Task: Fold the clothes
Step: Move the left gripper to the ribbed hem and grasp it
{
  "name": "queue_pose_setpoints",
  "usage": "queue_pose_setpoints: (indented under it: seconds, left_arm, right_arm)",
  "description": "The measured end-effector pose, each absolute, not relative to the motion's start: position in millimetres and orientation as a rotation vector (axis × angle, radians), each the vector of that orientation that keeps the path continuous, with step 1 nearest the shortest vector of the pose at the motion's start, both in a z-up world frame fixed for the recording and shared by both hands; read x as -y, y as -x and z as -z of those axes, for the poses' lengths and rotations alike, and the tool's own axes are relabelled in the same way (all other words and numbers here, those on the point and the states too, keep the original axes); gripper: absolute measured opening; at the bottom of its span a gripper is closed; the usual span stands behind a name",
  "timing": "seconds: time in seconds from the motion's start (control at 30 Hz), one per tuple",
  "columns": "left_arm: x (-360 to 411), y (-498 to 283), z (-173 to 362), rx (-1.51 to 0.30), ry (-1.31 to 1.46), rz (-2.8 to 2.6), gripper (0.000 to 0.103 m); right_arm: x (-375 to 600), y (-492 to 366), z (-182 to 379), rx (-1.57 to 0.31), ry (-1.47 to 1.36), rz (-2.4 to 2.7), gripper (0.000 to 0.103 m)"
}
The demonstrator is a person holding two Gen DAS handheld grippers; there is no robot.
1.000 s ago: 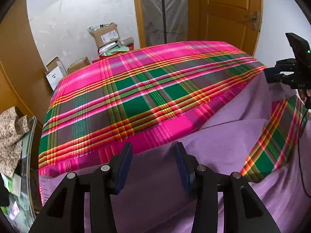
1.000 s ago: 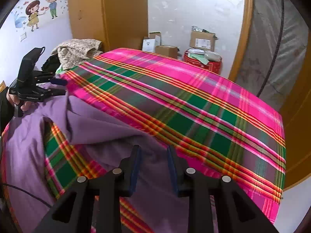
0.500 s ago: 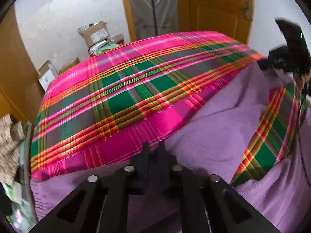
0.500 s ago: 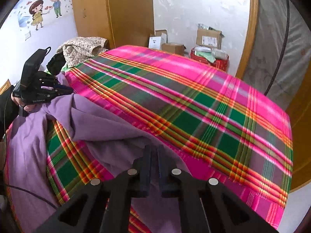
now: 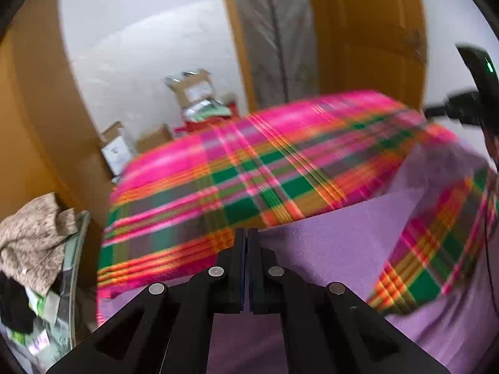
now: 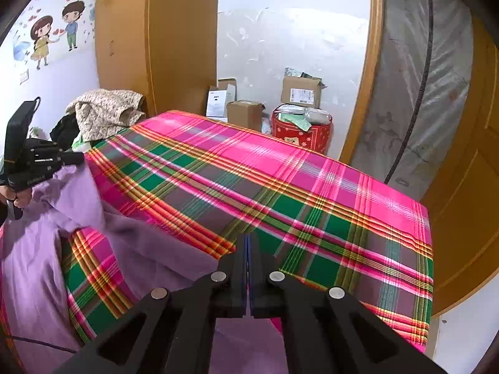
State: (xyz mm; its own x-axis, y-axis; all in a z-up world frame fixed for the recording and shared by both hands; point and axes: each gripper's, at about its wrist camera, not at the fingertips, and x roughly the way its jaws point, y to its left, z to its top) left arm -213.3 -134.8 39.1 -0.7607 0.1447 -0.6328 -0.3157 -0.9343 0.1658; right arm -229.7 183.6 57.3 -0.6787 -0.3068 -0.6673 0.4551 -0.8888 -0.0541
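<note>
Item: purple garment (image 6: 40, 268), soft knit, lying crumpled at the near end of the bed, on the plaid bedspread (image 6: 280, 193), with a gap in its folds showing plaid beneath. Held at two points along its near edge. My left gripper (image 5: 247, 240): jaws pressed together, no gap visible, purple cloth bunched at and below the tips; I judge a pinch of fabric caught there. My right gripper (image 6: 248, 243): jaws likewise shut tight, tips at the border where purple cloth meets plaid, cloth under them; a pinch of the garment is the likely hold, though the contact itself is hidden by the fingers. Step in hand, by my judgement: the start of a fold, both edge points gripped and ready to be carried. Next move calls for raising both hands together, keeping the edge taut between them, and laying it evenly over the rest of the garment; uneven height would skew the crease. Surroundings: patterned cloth heap (image 6: 106, 109) beside the bed at left, cardboard boxes (image 6: 301, 92) and a red tub (image 6: 301, 134) by the far wall, a wrapped mattress (image 6: 418, 87) leaning at right, cartoon wall sticker (image 6: 53, 37).
</note>
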Motion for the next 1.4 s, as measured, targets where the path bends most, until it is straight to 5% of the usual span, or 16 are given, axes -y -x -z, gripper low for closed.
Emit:
queue_pose_setpoints:
  seconds: [0.33,0.4,0.47,0.87,1.17,1.4]
  left_arm:
    - [160,250,-49,-0.281,0.971,-2.863,0.001]
    - [163,257,-44,-0.267,0.999,-2.878,0.001]
    - [167,266,-37,-0.238,1.035,-2.895,0.001]
    - [241,237,-46,0.049,1.084,-3.004,0.005]
    - [303,202,-21,0.11,1.317,-2.954,0.038]
    - [307,218,2,0.056,1.418,-2.895,0.042]
  right_arm:
    - [-195,254,-53,-0.145,-0.991,2.5,0.003]
    - [-194,253,-46,-0.145,-1.02,2.45,0.021]
    - [-189,252,-37,-0.189,-1.059,2.409,0.029]
    - [-198,235,-12,-0.202,-1.152,2.345,0.03]
    - [-173,223,-21,-0.223,-1.097,2.296,0.03]
    - [-141,220,-21,-0.278,-1.078,2.248,0.031]
